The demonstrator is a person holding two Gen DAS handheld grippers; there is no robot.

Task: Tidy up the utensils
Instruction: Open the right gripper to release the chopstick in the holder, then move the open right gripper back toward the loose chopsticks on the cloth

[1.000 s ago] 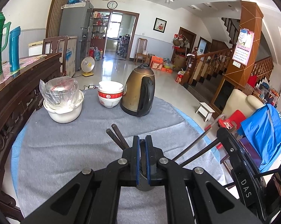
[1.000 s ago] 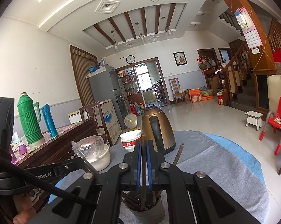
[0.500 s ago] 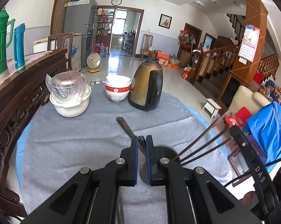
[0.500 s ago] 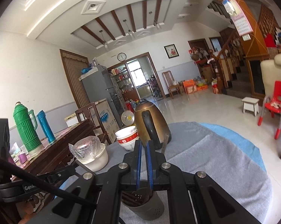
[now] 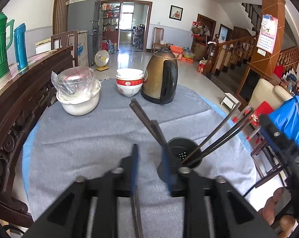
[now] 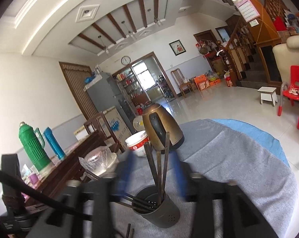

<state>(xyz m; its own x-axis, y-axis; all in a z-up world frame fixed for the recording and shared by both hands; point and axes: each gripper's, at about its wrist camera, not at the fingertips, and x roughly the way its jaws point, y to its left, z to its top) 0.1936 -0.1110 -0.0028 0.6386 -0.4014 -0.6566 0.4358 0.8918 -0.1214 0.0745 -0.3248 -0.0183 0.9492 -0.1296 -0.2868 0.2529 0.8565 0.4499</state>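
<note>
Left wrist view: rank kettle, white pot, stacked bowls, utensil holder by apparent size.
1. kettle
2. white pot, with the bagged container on top
3. utensil holder, partly hidden and nearest the camera, so its rank is unsure
4. stacked bowls

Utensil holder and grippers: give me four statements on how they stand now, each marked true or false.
1. Both hand-held grippers, left and right, are open. True.
2. The holder lies on its side. False: it stands upright on the grey cloth.
3. Chopsticks stand in the holder. True.
4. The kettle sits between the holder and the left hand-held gripper. False: it stands farther back, beside the bowls.
</note>
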